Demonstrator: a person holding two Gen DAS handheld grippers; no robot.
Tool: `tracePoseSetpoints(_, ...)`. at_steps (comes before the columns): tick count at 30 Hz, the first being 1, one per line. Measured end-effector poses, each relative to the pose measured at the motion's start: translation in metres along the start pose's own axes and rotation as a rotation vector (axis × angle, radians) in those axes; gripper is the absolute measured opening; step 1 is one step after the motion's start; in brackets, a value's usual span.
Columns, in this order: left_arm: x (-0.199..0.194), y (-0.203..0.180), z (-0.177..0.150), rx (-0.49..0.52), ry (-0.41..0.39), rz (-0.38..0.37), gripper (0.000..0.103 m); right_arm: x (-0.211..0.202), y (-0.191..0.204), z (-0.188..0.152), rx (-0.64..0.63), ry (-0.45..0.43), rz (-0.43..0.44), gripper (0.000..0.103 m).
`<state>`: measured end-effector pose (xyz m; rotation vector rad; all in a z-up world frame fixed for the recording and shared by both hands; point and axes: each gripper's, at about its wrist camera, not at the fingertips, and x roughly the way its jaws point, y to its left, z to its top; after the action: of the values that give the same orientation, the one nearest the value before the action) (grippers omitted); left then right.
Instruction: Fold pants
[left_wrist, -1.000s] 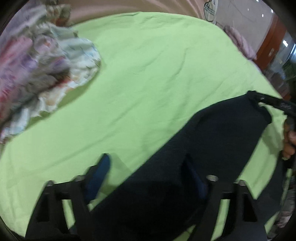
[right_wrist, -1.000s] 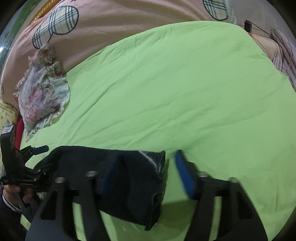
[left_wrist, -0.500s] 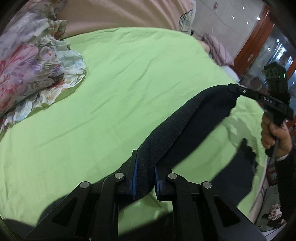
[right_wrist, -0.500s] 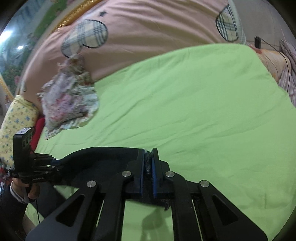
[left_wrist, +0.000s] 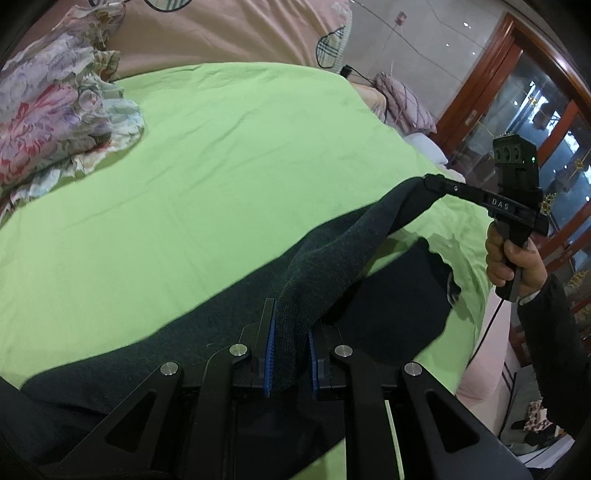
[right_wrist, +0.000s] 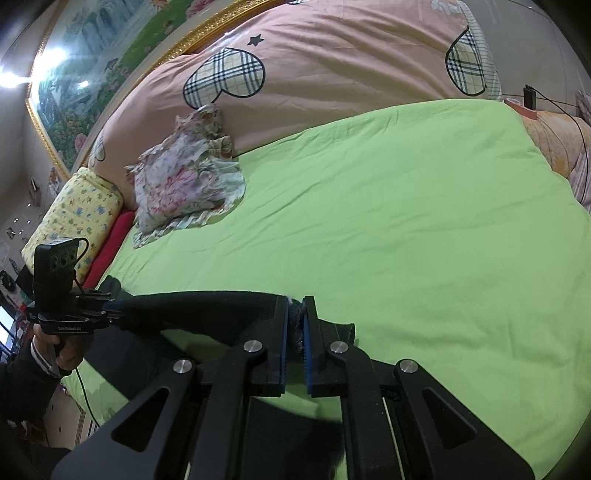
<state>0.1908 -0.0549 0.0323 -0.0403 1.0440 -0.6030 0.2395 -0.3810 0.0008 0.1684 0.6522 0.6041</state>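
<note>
Dark pants (left_wrist: 332, 266) hang between my two grippers above the green bed sheet (left_wrist: 221, 166). My left gripper (left_wrist: 290, 354) is shut on one end of the top edge; the rest droops onto the sheet below. My right gripper (right_wrist: 294, 343) is shut on the other end of the pants (right_wrist: 207, 306). In the left wrist view the right gripper (left_wrist: 436, 182) holds the far end at the right. In the right wrist view the left gripper (right_wrist: 110, 306) holds the far end at the left.
A floral ruffled pillow (right_wrist: 184, 184) lies at the sheet's far left corner, also in the left wrist view (left_wrist: 48, 122). A pink quilt with plaid hearts (right_wrist: 332, 66) lies behind. A yellow pillow (right_wrist: 77, 210) is at the left. The bed edge (left_wrist: 484, 362) is at the right.
Both grippers, open around the pants a second ago, have shut on them and lifted the top edge off the sheet. The pants are now stretched between them.
</note>
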Motion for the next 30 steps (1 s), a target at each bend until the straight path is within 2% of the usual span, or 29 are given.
tracePoseSetpoints(7, -0.004, -0.017, -0.030, -0.015, -0.001, -0.022, 0.013, -0.025, 0.007, -0.025, -0.038, -0.007, 0.019, 0.008)
tracePoseSetpoints(16, 0.003, -0.031, -0.061, -0.018, 0.030, -0.030, 0.013, -0.032, 0.003, -0.064, -0.043, 0.049, 0.010, 0.008)
tracePoseSetpoints(25, 0.002, -0.036, -0.073, -0.009, 0.026, -0.042, 0.013, -0.044, 0.006, -0.083, -0.048, 0.055, -0.001, 0.007)
tracePoseSetpoints(30, 0.017, -0.039, -0.082, 0.016, 0.041, -0.023, 0.013, -0.040, 0.008, -0.100, -0.071, 0.092, -0.054, 0.007)
